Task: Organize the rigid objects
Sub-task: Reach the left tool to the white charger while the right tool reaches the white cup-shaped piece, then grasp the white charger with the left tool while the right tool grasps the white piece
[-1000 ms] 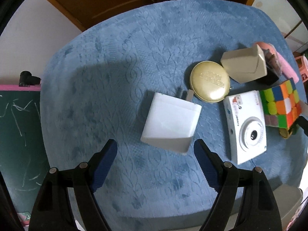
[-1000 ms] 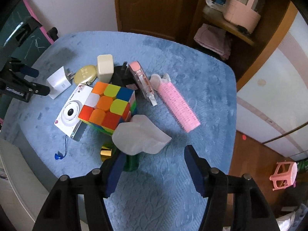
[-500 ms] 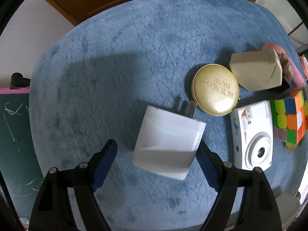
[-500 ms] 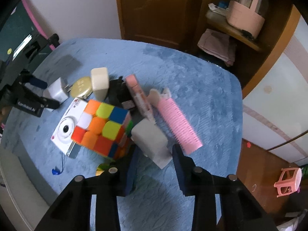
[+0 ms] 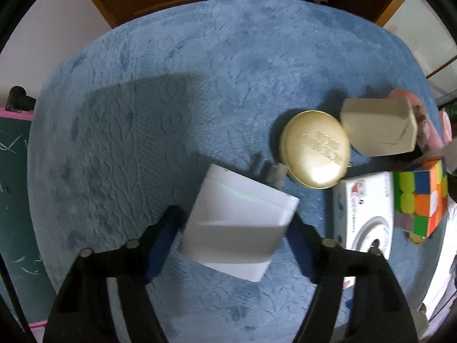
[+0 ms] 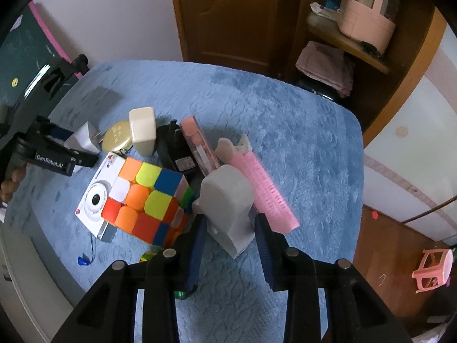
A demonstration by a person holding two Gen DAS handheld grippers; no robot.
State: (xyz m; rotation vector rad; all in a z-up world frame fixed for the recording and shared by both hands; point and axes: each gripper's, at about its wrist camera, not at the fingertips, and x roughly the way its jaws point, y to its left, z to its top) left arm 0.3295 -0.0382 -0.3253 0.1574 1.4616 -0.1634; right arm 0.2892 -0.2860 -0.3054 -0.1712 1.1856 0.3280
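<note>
The white charger block (image 5: 237, 223) is being straddled by the left claw (image 5: 232, 245), whose jaws have just been closing; both pads appear to be meeting its sides, its prongs aimed toward 1 o'clock at the gold round tin (image 5: 315, 150). At 2 o'clock from the tin, a beige block (image 5: 377, 127) is lying on the blue-covered surface (image 5: 171, 85). A white camera (image 5: 362, 208) and a colour cube (image 5: 420, 197) are sitting at 3 o'clock from the charger. The right claw (image 6: 230, 237) is being kept clamped on a pale grey moulded piece (image 6: 227, 204), with a pink ridged roller (image 6: 268, 194) just beside it at 2 o'clock and the cube touching at 9 o'clock.
</note>
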